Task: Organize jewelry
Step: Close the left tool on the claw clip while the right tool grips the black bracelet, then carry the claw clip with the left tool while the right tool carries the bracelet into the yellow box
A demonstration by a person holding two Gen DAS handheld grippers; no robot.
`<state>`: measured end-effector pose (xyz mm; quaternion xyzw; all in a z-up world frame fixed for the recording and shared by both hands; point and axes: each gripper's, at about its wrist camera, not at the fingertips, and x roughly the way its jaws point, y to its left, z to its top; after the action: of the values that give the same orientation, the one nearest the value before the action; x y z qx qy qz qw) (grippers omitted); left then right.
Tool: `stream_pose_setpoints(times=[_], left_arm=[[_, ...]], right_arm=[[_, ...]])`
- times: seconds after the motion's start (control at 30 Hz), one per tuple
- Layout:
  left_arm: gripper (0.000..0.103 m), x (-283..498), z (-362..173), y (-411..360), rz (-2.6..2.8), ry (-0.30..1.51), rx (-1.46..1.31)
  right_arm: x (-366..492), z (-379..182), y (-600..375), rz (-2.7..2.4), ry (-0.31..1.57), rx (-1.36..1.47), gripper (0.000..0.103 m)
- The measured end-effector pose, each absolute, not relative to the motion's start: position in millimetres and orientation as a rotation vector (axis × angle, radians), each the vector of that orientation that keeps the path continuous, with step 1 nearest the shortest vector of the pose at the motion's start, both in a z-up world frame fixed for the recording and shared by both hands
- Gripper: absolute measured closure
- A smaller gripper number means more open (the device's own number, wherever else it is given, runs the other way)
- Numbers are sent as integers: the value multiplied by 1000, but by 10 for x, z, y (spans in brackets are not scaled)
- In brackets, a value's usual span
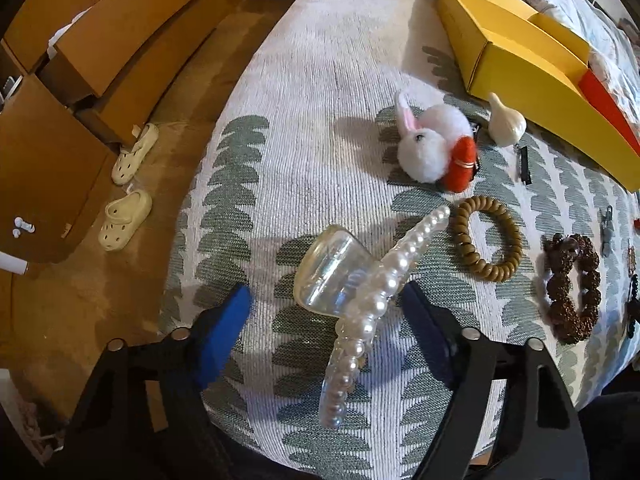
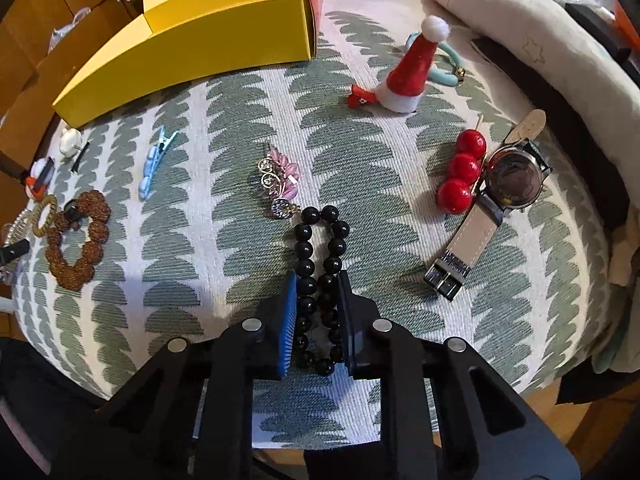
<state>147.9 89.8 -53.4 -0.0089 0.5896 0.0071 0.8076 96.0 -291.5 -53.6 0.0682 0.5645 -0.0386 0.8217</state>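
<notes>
A pearl-covered clear hair claw (image 1: 372, 292) lies on the leaf-patterned cloth (image 1: 304, 128) between the wide-apart blue pads of my left gripper (image 1: 326, 300). The left pad stands clear of it, so this gripper is open. In the right wrist view my right gripper (image 2: 317, 280) is shut on a black bead bracelet (image 2: 320, 236), whose two strands are squeezed between the pads while its far loop rests on the cloth. An open yellow box (image 1: 520, 68) sits at the back of the surface, and this yellow box (image 2: 180, 40) is at the upper left in the right wrist view.
Around lie a bunny hair tie (image 1: 432, 144), a brown coil tie (image 1: 486, 240), a brown bead bracelet (image 1: 572, 288), a pink and gold brooch (image 2: 280, 180), a blue clip (image 2: 154, 160), red balls (image 2: 460, 176), a watch (image 2: 508, 188) and a Santa hat clip (image 2: 408, 72). Slippers (image 1: 128, 192) on floor, left.
</notes>
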Motion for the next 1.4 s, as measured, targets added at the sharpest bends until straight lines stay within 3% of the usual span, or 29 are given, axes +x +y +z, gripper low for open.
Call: stream_pose_setpoints(times=[0.17, 0.2, 0.23, 0.9, 1.4], left_arm=[[50, 1427, -452, 878, 18, 1238, -34], [56, 1415, -433, 884, 24, 1232, -36], [58, 1414, -420, 890, 25, 1229, -36], [59, 1294, -128, 909, -15, 1150, -90], [63, 1322, 139, 747, 7, 1096, -80]], right_arm=[[923, -406, -3103, -49, 1160, 208, 83], [896, -372, -3120, -38, 1149, 220, 93], [924, -350, -3159, -27, 1140, 237, 93], [759, 45, -3328, 90, 969, 438, 93], [859, 456, -2974, 136, 882, 371, 93]])
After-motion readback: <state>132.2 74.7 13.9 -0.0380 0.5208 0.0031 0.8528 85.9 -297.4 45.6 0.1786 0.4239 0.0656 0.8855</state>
